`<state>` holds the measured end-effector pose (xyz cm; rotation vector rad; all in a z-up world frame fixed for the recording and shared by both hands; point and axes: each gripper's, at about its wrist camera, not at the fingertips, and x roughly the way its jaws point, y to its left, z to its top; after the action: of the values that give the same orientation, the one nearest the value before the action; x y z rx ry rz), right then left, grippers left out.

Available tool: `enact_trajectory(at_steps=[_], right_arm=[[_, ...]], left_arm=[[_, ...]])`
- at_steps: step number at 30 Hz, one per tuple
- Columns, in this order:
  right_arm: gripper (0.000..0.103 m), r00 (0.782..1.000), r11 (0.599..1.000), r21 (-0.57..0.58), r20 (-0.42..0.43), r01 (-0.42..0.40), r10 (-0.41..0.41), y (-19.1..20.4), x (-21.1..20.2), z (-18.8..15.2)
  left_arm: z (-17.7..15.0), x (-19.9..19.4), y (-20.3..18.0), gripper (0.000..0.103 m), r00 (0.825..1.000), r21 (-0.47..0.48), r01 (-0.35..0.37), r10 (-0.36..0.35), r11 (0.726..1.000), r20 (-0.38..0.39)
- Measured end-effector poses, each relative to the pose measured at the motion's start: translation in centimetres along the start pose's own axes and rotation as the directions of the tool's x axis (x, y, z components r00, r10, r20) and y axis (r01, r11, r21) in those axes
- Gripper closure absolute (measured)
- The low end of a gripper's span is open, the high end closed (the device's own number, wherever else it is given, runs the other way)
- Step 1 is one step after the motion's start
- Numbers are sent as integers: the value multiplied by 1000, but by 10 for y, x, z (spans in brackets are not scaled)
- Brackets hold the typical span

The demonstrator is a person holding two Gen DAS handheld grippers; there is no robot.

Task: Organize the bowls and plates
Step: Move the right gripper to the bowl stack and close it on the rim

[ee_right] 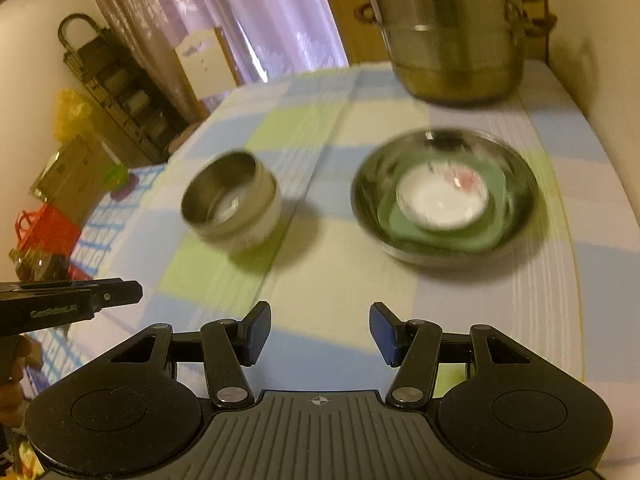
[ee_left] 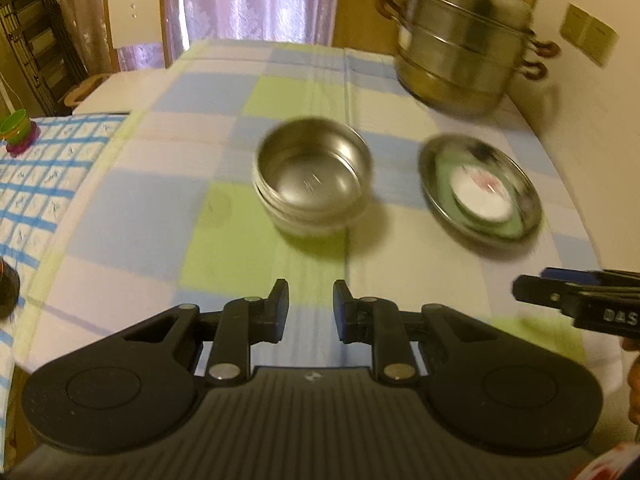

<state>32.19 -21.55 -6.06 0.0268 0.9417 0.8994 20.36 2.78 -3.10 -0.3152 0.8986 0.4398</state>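
Nearest: left hand-held gripper (ee_left: 310, 306), jaws narrowly parted, nothing between; right hand-held gripper (ee_right: 320, 334), jaws wider, also empty. Straight ahead of the left one, well apart on the checked surface (ee_left: 160, 184): steel bowls (ee_left: 314, 178), 2 nested, round, smooth, shiny. Ahead of the right one: steel plate (ee_right: 446, 200), shallow, round, carrying a green dish (ee_right: 476, 236) and a white saucer (ee_right: 442, 198). No long axis; any rim serves.

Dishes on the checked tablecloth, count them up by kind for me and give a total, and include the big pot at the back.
Steel bowls, stacked: 2
Steel plate: 1
Green plate, on the steel plate: 1
White dish, on the green plate: 1
Tiered steamer pot: 1
Total: 6
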Motion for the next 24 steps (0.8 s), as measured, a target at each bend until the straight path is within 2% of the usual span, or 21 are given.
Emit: enact_trajectory(at_steps=[4,9,15,21,24], right_arm=[[48,999,999,-18,33,-32,33,11,25,27],[49,997,997,-45,53,-55,57,29,65,59],[58,996,996,-54,35,-77,79,42,111,85],[67,997,997,-24,1,-73,73,41,145,93],[77,997,997,6,-14,-75,75,35,157,95]], left_arm=[[27,24,19,77,1000,-15,-6,6,1000,9],[55,53,36,77,1000,-16,16,-16,1000,-2],[75,85,42,76,999,-5,45,-45,999,-26],[80,108,46,76,996,-1,58,-58,998,-64],[80,115,46,77,995,1,66,-66,998,-75]])
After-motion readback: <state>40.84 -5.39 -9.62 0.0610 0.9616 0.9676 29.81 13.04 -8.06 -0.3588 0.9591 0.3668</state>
